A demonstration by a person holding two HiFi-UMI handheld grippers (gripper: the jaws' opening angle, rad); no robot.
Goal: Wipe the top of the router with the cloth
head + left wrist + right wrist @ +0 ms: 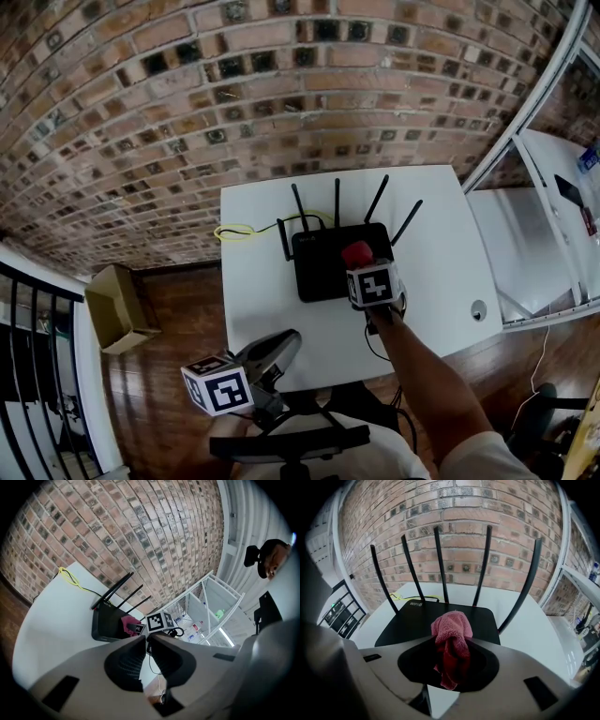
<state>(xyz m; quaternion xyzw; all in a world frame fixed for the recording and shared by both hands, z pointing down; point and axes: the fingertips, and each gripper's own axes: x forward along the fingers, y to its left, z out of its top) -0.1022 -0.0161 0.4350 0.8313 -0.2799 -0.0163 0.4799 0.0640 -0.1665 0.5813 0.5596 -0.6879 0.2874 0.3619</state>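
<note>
Jaws of right gripper (450, 644) pinch cloth (452, 626) over router (412, 620), left gripper (146, 638) closed; white table (258, 309), brick wall (234, 94).

A black router (323, 261) with five raised antennas sits at the far middle of a white table (258, 300) against a brick wall (234, 94). The right gripper (359, 266) reaches over the router's near right part, with a red cloth (356, 252) at its tip. The left gripper (284, 340) hangs at the table's near edge. A yellow cable (234, 231) lies left of the router.

The router (323, 267) sits on the table (262, 300), cloth (356, 253) over, perhaps touching, its right half, cable (234, 231) behind-left.
</note>
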